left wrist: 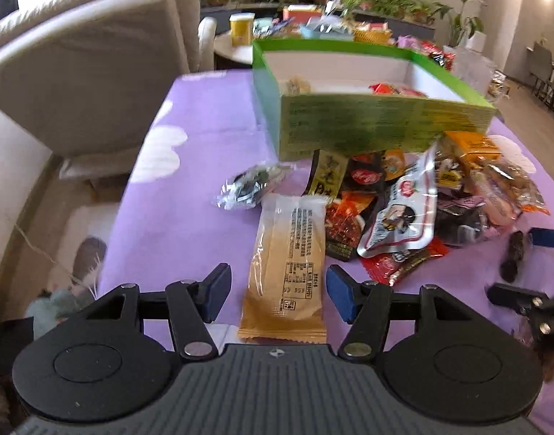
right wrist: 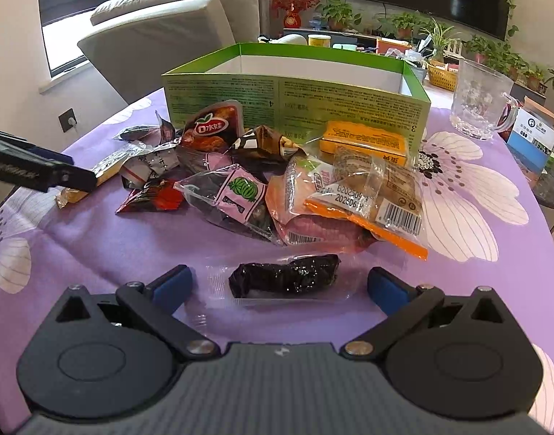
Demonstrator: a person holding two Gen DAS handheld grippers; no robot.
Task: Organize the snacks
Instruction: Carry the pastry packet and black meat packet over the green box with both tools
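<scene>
Our left gripper point(left wrist: 278, 295) has its jaws apart, the blue pads standing on either side of a tan snack packet point(left wrist: 288, 264) that lies flat on the purple flowered tablecloth point(left wrist: 190, 188); the pads are clear of the wrapper, not pressing it. Just beyond that packet sits a small clear-wrapped dark snack point(left wrist: 246, 188), off to the left of the main pile of snacks point(left wrist: 414, 203), which is heaped against the near wall of the green box point(left wrist: 367, 127). Inside the box we can see a few items already lying on its white floor: a pale one at the left and red wrappers toward the right. Our right gripper point(right wrist: 280, 282) is likewise spread wide, and between its pads lies a dark snack in clear wrapping point(right wrist: 286, 277), resting on the cloth and untouched on both sides. Past it the pile spreads out: a watermelon-print bag point(right wrist: 237, 195), an orange-edged packet with a barcode point(right wrist: 378, 195), and a yellow packet point(right wrist: 364, 141) right beside the box front. To the right of the box stands a clear glass mug point(right wrist: 482, 99), well apart from the snacks. Behind the table is a beige sofa point(right wrist: 161, 32).
</scene>
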